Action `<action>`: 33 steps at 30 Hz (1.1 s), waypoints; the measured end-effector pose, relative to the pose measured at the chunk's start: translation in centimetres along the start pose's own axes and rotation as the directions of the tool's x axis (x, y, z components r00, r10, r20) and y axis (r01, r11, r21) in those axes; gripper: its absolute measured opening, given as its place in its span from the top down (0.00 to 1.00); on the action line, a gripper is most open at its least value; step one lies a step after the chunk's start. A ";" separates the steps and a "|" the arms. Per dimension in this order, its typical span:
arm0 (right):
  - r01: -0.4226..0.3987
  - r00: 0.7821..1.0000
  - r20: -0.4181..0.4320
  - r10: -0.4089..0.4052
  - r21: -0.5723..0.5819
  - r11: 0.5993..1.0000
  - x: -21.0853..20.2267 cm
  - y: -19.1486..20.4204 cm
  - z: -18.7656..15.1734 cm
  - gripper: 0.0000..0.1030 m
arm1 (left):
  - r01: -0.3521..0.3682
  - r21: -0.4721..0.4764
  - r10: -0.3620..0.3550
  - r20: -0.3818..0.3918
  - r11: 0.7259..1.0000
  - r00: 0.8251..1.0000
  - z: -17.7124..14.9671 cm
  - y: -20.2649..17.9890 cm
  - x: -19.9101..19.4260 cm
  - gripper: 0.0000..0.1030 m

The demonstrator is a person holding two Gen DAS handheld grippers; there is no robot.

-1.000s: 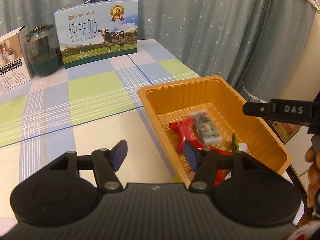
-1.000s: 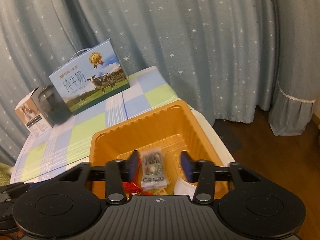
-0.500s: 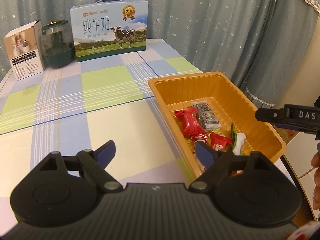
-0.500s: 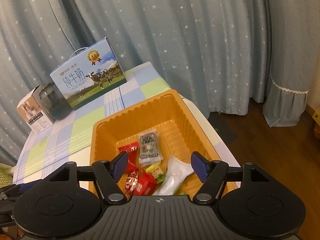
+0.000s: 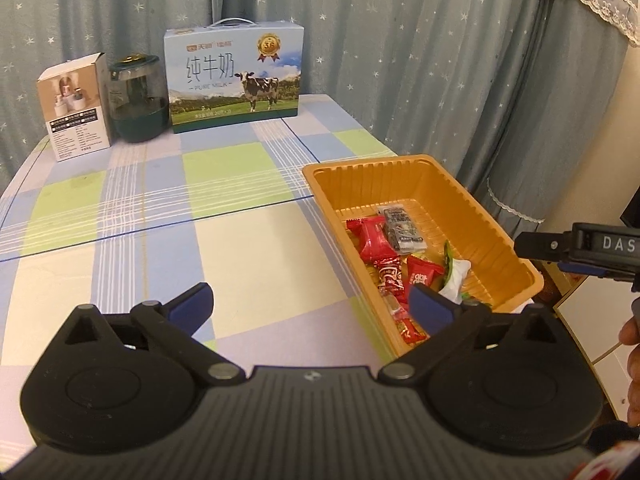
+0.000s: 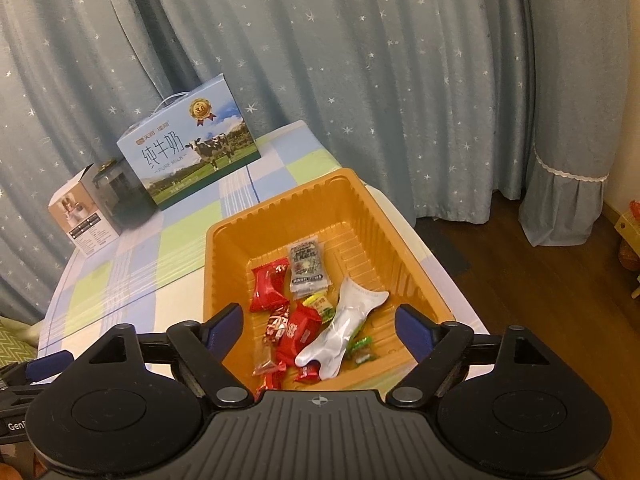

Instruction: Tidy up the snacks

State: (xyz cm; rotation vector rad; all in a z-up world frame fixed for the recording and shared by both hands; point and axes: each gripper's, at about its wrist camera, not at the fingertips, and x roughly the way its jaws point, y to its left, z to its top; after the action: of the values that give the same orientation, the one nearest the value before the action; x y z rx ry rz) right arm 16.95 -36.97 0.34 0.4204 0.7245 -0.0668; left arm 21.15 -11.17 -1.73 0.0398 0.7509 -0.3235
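Here both grippers hang above the near end of the orange plastic tray (image 6: 224, 256), which sits at the right edge of the checked tablecloth (image 5: 160, 216); every snack in view lies inside it, none on the cloth. Contents, from the right wrist view: a grey printed packet (image 6: 306, 270) toward the middle, a large red wrapper (image 6: 268, 286) touching its left edge, a silver pouch (image 6: 344, 328) lying diagonally, smaller red candies (image 6: 296, 330) and green-wrapped sweets (image 6: 362, 348) at the near end. Judgement: the step in hand looks like a release and pull-away after a drop, with sorting nearly done. To do it well, lift clear of the tray rim before swinging sideways, keep the fingers off the loose wrappers so nothing is dragged out, and check the cloth for strays. Left gripper (image 5: 312, 308): jaws opening, spread very wide, nothing between the blue pads, one pad over the cloth and one over the tray's near corner. Right gripper (image 6: 320, 326): jaws opening, wide apart, holding nothing; the snacks seen between the pads lie below in the tray, untouched. The milk carton (image 5: 234, 80), dark jar (image 5: 138, 100) and small white box (image 5: 74, 106) stand well apart at the far edge.
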 end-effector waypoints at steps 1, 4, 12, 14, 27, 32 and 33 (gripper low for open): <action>-0.001 1.000 0.000 0.001 0.003 1.000 -0.3 0.0 -0.1 0.16 | -0.005 -0.002 0.005 0.000 1.000 1.000 -0.1 0.1 -0.3 0.00; 0.001 1.000 -0.005 -0.001 0.006 1.000 -1.1 0.1 -0.3 0.14 | -0.009 -0.008 0.009 0.006 1.000 1.000 -0.5 0.3 -1.3 0.00; 0.006 1.000 -0.015 -0.007 -0.022 1.000 -3.3 1.3 -2.0 0.13 | -0.030 -0.027 0.030 0.016 0.999 0.999 -2.1 0.6 -3.9 0.00; 0.005 1.000 -0.018 -0.006 -0.031 1.000 -3.8 1.6 -2.5 0.13 | -0.032 -0.039 0.032 0.019 0.999 0.999 -2.5 0.8 -4.5 0.00; 0.011 1.000 0.009 -0.011 -0.101 0.995 -8.0 3.5 -5.3 0.13 | -0.050 -0.093 0.051 0.002 0.994 0.999 -5.2 1.2 -9.5 0.00; 0.006 1.000 0.011 -0.005 -0.135 0.991 -9.4 4.5 -6.4 0.13 | -0.048 -0.098 0.049 0.002 0.994 0.999 -6.0 1.0 -11.4 0.00; 0.004 1.000 0.011 -0.002 -0.138 0.990 -9.7 4.7 -6.7 0.13 | -0.055 -0.098 0.056 0.005 0.994 0.998 -6.1 0.9 -11.8 0.00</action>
State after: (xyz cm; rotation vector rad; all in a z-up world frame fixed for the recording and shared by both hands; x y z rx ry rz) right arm 6.43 -30.87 3.88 0.2863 0.7147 -0.0216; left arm 9.28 -6.14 1.69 -0.0332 0.7556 -0.2331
